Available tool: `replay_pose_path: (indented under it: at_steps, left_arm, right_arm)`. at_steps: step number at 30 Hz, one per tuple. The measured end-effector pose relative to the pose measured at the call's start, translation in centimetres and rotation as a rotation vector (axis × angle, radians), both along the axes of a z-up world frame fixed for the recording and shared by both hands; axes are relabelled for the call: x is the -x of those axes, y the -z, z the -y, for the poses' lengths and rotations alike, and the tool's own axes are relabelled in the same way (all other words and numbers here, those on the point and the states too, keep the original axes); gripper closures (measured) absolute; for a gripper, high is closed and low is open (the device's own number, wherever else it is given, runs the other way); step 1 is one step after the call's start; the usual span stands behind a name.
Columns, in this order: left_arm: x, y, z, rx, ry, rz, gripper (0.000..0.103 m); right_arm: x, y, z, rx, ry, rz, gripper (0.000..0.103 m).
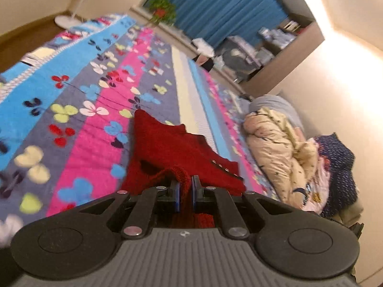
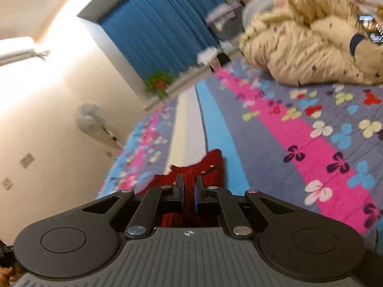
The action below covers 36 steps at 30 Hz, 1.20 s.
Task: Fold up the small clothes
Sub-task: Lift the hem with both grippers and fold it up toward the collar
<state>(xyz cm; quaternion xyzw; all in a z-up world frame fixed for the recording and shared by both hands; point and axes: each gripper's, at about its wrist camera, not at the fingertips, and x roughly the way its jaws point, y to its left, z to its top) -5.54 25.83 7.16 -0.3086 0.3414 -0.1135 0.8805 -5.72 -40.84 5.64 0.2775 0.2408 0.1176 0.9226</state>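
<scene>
Both my left gripper [image 1: 185,192] and right gripper [image 2: 189,195] clench the red knit garment [image 1: 177,148]; I should lift evenly, keeping it taut above the bed [image 1: 95,124].

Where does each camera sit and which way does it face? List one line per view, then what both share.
Left wrist: on the left claw, looking along its fingers across the flower-patterned striped bedspread toward blue curtains; only the claw's black frame shows, shut on the red knitted garment.
Right wrist: on the right claw, tilted, facing the same curtains; only its frame shows, shut on the garment.
Shared: garment, bedspread, curtains, crumpled cream star-print quilt, green potted plant.
</scene>
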Motion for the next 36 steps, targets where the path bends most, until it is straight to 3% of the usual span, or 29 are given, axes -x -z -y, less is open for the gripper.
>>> replay_pose_path:
  at_steps: [3,5,6,8,9,11,13,14,15,17,19,22,24,25,28,29,30,31,32,33,36]
  left_arm:
    - [-8.5,2.0,0.2,-0.069,0.000,-0.065,0.093]
    - [-14.2,4.5,-0.8,-0.043,-0.043,-0.139,0.093]
    - [-16.8,6.2,-1.5,-0.025,-0.069,-0.167,0.087]
    - [-19.8,9.3,-3.2,0.015,-0.165,-0.252,0.083]
    - [-20.2,10.3,-3.9,0.001,-0.211,-0.279,0.080]
    - [-19.9,10.6,-4.9,-0.021,-0.245,-0.288,0.080]
    - [-19.1,10.2,-5.8,0.045,-0.231,-0.225,0.061]
    - [-18.9,10.1,-5.8,0.053,-0.210,-0.210,0.056]
    - [-19.0,10.0,-5.6,0.041,-0.181,-0.207,0.053]
    - [-19.7,10.3,-4.9,-0.003,-0.129,-0.224,0.053]
    - [-20.5,10.7,-3.9,-0.040,-0.086,-0.247,0.047]
    - [-21.3,11.3,-2.0,-0.099,-0.020,-0.268,0.037]
    - [-22.0,12.2,-0.8,-0.143,0.007,-0.283,0.036]
    - [-22.2,12.5,-0.3,-0.162,0.016,-0.290,0.036]
    - [-22.9,13.6,0.7,-0.209,0.030,-0.297,0.036]
    - [-23.0,13.7,0.8,-0.210,0.034,-0.286,0.037]
    - [-23.0,13.6,0.9,-0.206,0.041,-0.273,0.041]
    - [-23.1,13.5,1.1,-0.205,0.052,-0.261,0.053]
    - [-23.0,13.4,1.2,-0.215,0.069,-0.243,0.063]
    - [-23.1,13.1,1.5,-0.223,0.084,-0.223,0.089]
    - [-22.2,10.5,1.7,-0.300,0.050,-0.083,0.090]
  right_arm:
    - [-8.5,2.4,-0.1,-0.011,0.041,-0.149,0.096]
    - [-14.8,4.2,-0.3,0.015,0.069,-0.225,0.096]
    - [-17.5,5.3,-0.5,0.019,0.081,-0.264,0.095]
    - [-21.9,7.9,-0.5,0.012,0.093,-0.330,0.094]
    - [-23.2,9.2,-0.1,0.015,0.165,-0.368,0.089]
    - [-23.3,11.1,1.0,-0.019,0.262,-0.357,0.084]
    - [-23.1,12.0,1.9,-0.076,0.285,-0.424,0.082]
    - [-22.7,11.7,2.3,-0.136,0.271,-0.356,0.082]
    - [-22.6,11.0,2.2,-0.128,0.244,-0.300,0.082]
    - [-23.0,10.4,0.7,-0.003,0.190,-0.263,0.078]
    - [-23.9,11.2,-0.3,0.039,0.116,-0.324,0.067]
    - [-24.7,12.2,-1.5,0.008,-0.015,-0.363,0.056]
    - [-25.1,12.4,-2.6,0.092,-0.033,-0.381,0.036]
    - [-25.4,12.7,-3.1,0.127,-0.029,-0.407,0.034]
    - [-25.8,14.0,-3.6,0.144,-0.043,-0.469,0.036]
    - [-25.9,14.1,-4.0,0.148,-0.052,-0.468,0.045]
    - [-25.8,14.0,-4.0,0.152,-0.061,-0.455,0.069]
    - [-25.6,13.5,-4.4,0.157,-0.070,-0.432,0.086]
    - [-25.4,13.1,-4.7,0.159,-0.075,-0.408,0.096]
    - [-25.2,12.5,-4.8,0.161,-0.082,-0.371,0.097]
    - [-24.8,9.5,-3.8,0.147,-0.011,-0.198,0.099]
